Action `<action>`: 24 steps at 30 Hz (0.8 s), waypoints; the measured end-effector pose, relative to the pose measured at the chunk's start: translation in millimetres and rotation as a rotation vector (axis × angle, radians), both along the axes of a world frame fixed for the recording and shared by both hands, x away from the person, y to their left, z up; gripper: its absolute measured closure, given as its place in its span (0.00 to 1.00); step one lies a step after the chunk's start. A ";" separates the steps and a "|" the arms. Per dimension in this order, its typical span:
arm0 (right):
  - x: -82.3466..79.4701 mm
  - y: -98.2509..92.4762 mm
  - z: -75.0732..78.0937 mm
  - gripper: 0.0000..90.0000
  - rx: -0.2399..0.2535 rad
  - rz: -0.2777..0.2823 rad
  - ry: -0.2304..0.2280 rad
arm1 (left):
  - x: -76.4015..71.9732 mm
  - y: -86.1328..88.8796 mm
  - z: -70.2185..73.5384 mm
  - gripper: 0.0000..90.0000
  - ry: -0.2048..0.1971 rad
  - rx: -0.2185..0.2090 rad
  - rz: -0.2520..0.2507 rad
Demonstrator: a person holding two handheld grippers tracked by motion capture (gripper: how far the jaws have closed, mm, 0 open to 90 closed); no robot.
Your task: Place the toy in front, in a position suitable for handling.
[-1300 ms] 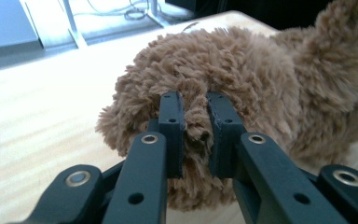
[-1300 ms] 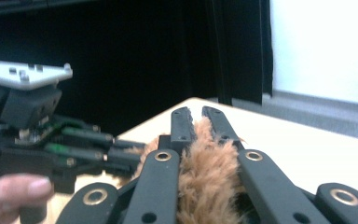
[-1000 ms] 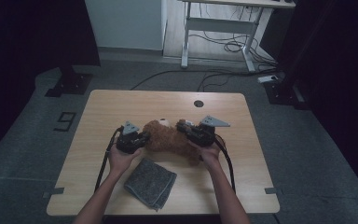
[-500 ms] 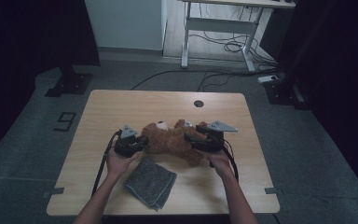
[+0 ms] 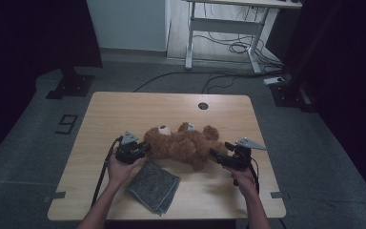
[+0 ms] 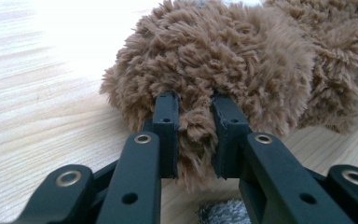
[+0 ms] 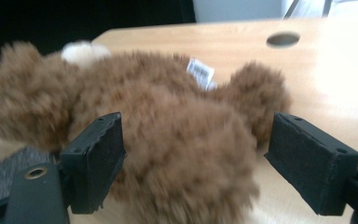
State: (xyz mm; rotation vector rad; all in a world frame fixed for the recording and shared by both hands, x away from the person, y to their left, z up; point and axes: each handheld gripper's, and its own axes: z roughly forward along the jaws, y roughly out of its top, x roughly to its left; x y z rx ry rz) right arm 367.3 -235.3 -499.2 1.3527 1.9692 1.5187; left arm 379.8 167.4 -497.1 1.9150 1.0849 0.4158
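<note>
High view: teddy bear (image 5: pixel 183 145) lies mid-table; left gripper (image 5: pixel 134 150) pinches its fur, right gripper (image 5: pixel 221 157) gapes wide around a leg, grey cloth (image 5: pixel 154 185) near the front edge untouched

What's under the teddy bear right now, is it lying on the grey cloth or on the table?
The teddy bear lies mostly on the bare wooden table. The grey cloth sits beside it toward the person, its far edge reaching the bear. Whether that edge tucks underneath is hidden by fur.

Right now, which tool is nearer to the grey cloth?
Left. The left tool sits just above the grey cloth, pinching fur at the teddy bear's head end. The right tool is farther off, open around the bear's leg end.
</note>
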 end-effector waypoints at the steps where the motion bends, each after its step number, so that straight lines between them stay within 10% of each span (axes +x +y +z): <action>1: 0.0 0.0 0.0 0.21 0.000 0.000 0.000 | 0.0 0.0 0.0 0.81 0.000 0.000 0.000; 10: 6.1 9.8 -15.7 0.52 -0.012 0.041 0.033 | -7.7 7.3 2.9 0.70 -0.010 -0.013 0.013; 19: 8.6 4.8 -18.0 0.54 0.019 0.051 0.039 | -30.5 19.9 19.7 0.34 -0.021 -0.015 0.017; 24: 5.9 4.9 -18.2 0.53 0.031 0.046 0.047 | -68.2 15.3 11.9 0.27 -0.004 0.006 -0.023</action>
